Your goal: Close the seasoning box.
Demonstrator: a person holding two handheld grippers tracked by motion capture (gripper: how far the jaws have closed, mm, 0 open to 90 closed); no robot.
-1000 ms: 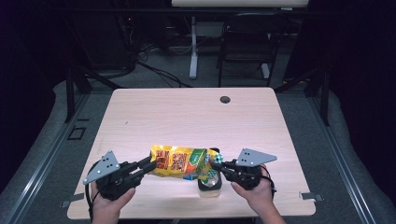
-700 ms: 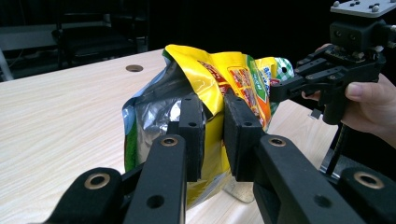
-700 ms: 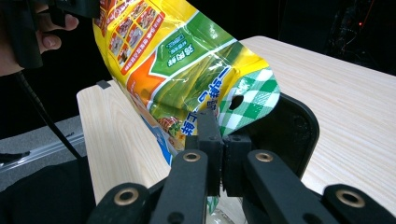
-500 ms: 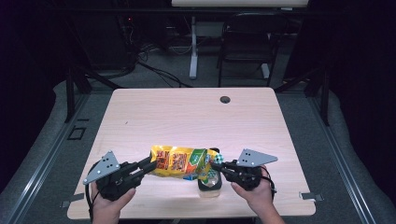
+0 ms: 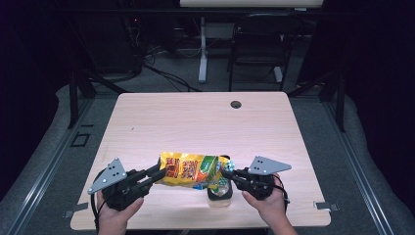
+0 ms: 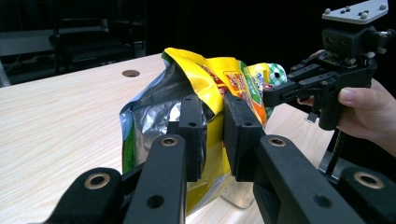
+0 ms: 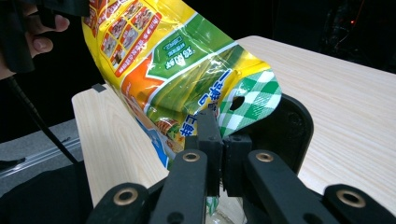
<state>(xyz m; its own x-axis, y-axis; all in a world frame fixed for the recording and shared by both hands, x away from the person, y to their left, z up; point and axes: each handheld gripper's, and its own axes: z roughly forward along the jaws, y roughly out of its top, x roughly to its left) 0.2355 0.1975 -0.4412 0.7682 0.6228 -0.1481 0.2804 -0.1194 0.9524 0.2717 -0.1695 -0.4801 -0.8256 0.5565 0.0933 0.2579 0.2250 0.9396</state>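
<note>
Between the two grippers, a yellow snack bag [image 5: 193, 170] is held stretched above the near edge of the table [image 5: 195, 122]. The left gripper [image 5: 155, 175] is clamped on one end of the bag, where the opened mouth is seen in the left gripper view [image 6: 187, 93]; a silver foil lining is shown inside, and what the bag contains cannot be told. One wall of that mouth is pinched between the left jaws. The right gripper [image 5: 226, 174] is closed tight on the other end, at the green-and-white checked corner [image 7: 252, 105] with its hang hole. The bag is lifted clear of the table and is tilted, its printed face turned up toward the high view. Just below the bag, near the right gripper, a clear jar [image 5: 219, 192] with a dark rim is stood on the table; in the right gripper view its black rim [image 7: 299, 126] is seen right behind the jaws. Its contents cannot be made out.
</note>
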